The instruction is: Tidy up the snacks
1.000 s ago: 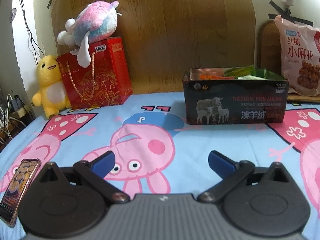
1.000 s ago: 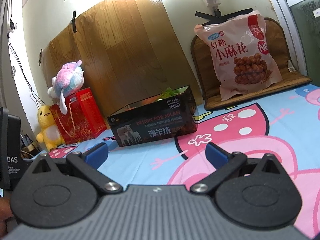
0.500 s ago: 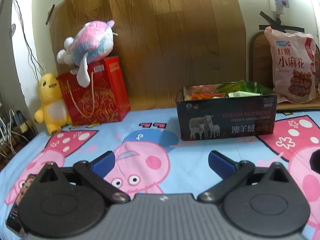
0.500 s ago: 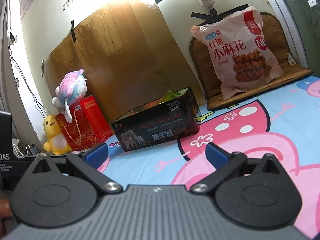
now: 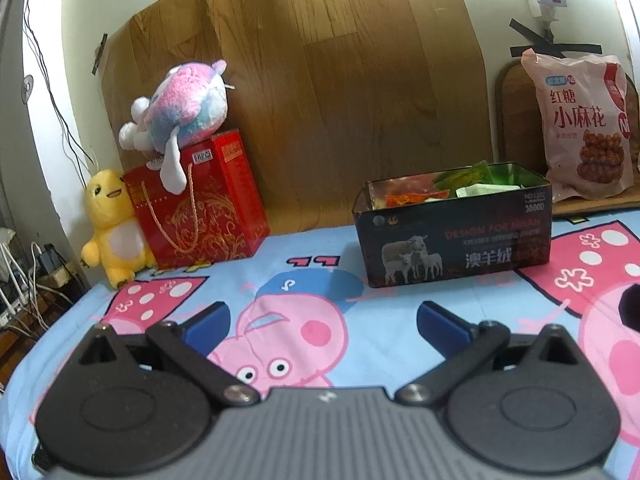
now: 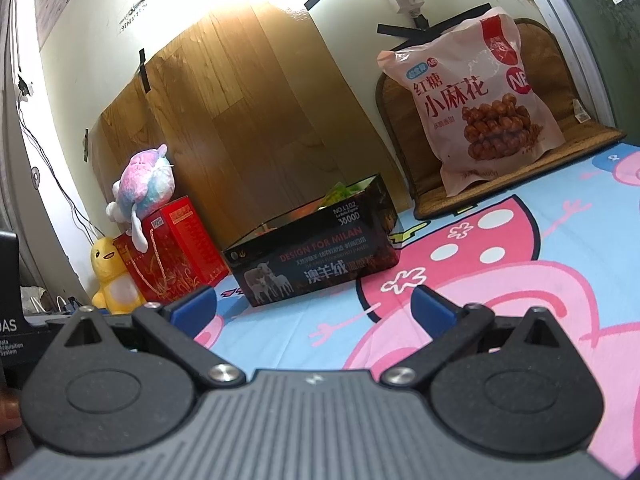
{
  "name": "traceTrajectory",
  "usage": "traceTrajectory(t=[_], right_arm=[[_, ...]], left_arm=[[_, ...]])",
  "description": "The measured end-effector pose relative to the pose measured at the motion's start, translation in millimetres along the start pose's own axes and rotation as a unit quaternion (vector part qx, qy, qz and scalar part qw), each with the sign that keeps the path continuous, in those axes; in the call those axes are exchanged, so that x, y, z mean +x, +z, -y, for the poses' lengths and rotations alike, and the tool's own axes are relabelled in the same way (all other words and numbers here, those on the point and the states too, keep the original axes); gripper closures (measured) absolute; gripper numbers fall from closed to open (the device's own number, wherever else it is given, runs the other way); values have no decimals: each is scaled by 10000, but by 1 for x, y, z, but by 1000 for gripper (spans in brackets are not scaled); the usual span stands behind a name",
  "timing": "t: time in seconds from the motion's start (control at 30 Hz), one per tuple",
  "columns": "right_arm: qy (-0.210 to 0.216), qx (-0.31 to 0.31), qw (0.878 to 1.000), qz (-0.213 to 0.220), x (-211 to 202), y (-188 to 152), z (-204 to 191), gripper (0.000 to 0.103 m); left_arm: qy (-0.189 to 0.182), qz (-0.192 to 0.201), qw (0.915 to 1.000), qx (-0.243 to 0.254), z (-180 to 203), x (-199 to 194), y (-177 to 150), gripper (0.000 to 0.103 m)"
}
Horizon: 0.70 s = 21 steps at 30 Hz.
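A black open box (image 5: 456,240) printed with sheep stands on the cartoon sheet and holds several orange and green snack packets (image 5: 464,188). It also shows in the right wrist view (image 6: 316,252). A large pink snack bag (image 5: 584,128) leans upright against a brown cushion at the back right, and it also shows in the right wrist view (image 6: 476,100). My left gripper (image 5: 324,322) is open and empty, well in front of the box. My right gripper (image 6: 314,306) is open and empty, in front of the box and to its right.
A red gift bag (image 5: 196,208) with a pink plush (image 5: 180,108) on top stands at the back left beside a yellow plush (image 5: 110,228). A wooden panel (image 5: 320,92) lines the back wall. Cables (image 5: 24,288) hang off the left edge.
Both grippers have drawn back and tilted up, so the box and snack bag look smaller and farther. The phone at the left edge has left the left wrist view. Both jaws stay open.
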State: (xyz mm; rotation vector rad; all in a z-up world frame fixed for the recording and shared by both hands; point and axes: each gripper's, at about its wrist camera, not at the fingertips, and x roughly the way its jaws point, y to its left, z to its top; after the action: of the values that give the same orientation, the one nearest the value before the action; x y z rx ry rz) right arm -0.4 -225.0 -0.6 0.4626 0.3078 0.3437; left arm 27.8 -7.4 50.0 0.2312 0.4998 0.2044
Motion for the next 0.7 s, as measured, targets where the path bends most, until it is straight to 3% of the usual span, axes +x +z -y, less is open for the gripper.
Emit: traceTrajectory(t=[0.7], right_arm=[[6,2,10000,-6,0,1,1,0]], left_arm=[[310,-187,9988,335,0,9,-6,0]])
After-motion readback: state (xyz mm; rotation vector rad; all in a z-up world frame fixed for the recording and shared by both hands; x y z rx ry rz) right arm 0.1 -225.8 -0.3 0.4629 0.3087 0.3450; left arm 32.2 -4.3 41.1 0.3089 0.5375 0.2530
